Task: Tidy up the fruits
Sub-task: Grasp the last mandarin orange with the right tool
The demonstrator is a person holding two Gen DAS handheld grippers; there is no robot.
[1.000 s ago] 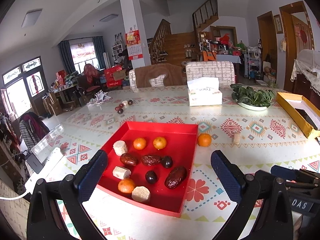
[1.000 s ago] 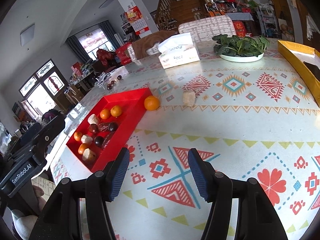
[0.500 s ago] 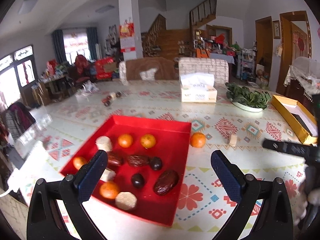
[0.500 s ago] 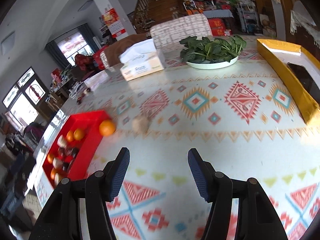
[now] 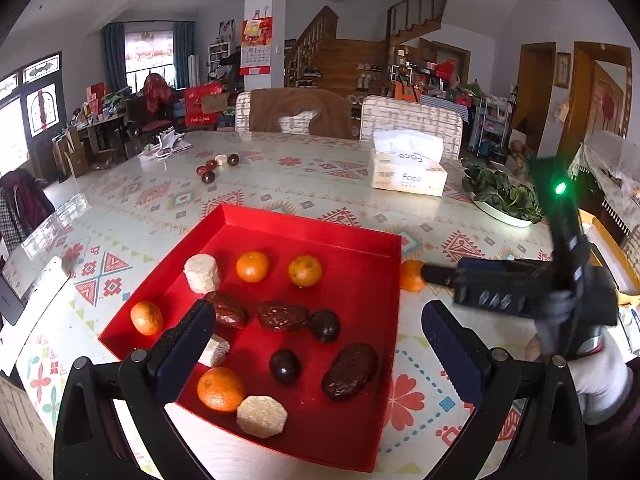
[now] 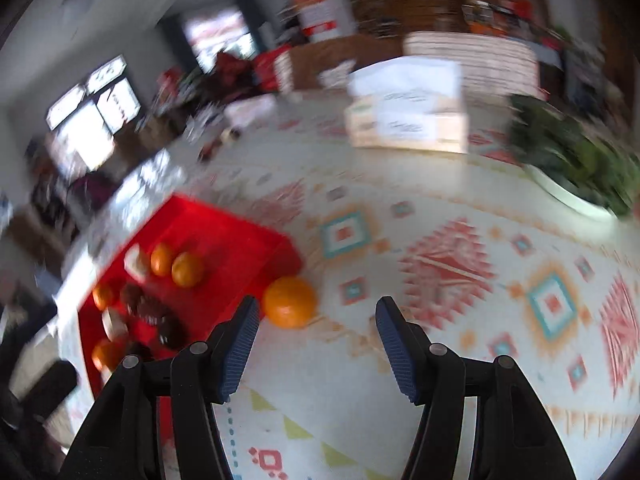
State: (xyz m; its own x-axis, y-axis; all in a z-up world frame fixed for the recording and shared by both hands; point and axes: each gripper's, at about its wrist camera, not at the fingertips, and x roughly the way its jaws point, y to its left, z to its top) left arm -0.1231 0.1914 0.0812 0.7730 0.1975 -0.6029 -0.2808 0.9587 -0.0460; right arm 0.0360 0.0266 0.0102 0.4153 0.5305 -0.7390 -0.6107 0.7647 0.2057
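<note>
The patterned bench (image 5: 328,176) carried a shallow red rectangular tray (image 5: 352,240) of fruit. Over the tray, the left gripper (image 5: 316,344) gaped empty. The right gripper (image 6: 316,332), also open, hung just beside the tray's outer wall, near a loose round orange tangerine (image 6: 290,302).

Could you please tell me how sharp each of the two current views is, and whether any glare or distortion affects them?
Left wrist view: sharp, the red tray and its fruit crisp, with fisheye bending and bright windows at far left. Right wrist view: heavy motion blur smears the tissue box and tablecloth pattern; the loose orange and right gripper stay readable.
</note>
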